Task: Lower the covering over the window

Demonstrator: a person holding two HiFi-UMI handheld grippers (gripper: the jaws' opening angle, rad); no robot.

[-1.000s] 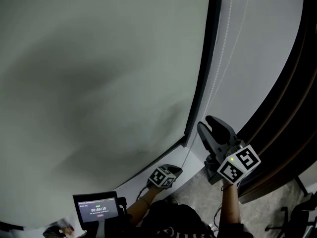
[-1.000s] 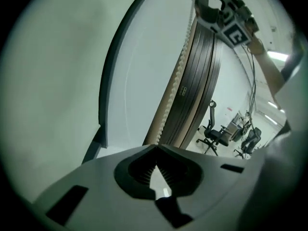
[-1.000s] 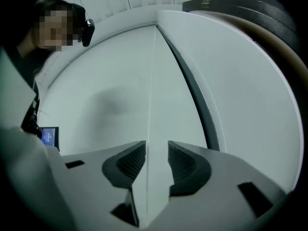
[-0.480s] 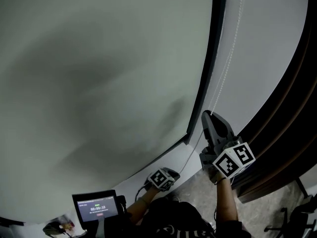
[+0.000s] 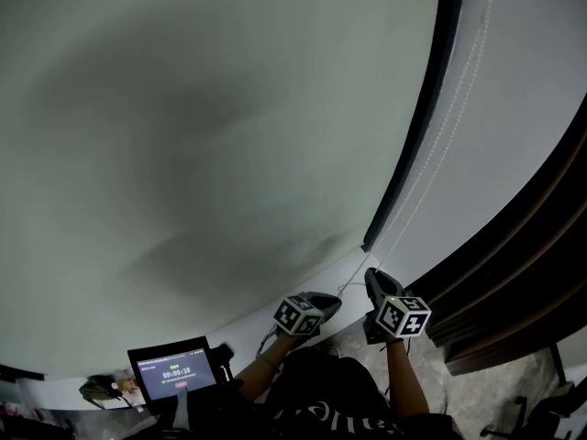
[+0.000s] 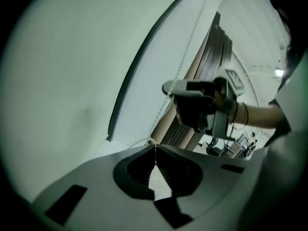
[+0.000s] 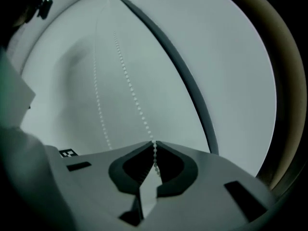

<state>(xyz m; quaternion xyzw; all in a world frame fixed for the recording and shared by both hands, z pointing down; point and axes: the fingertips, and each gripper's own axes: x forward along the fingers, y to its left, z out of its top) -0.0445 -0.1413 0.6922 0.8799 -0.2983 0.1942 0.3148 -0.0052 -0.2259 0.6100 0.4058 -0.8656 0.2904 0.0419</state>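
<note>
The pale covering (image 5: 202,136) is seen to fill most of the head view, spread across the window up to the dark upright frame (image 5: 417,126). Its lower edge cannot be picked out with certainty, so how far down it hangs is left open. To the right of the frame, a light wall strip is followed by dark slatted panelling (image 5: 527,236). Down that strip the bead chain (image 5: 451,122) is run in two strands toward the sill. Both claws are held low and close together near the bottom of the chain. The right claw (image 5: 371,275) is closed on one strand, whose beads are pinched at its tips in the right gripper view, while the other strand hangs free nearby. The left claw (image 5: 334,299) is likewise clamped on the chain, which is seen entering its closed tips in the left gripper view. A hand-over-hand pull is judged to be in hand. Next, one claw would need to be released, raised along the same strand and closed again, with the chain held taut by the other. A small timer screen (image 5: 172,372) is carried at lower left.
</note>
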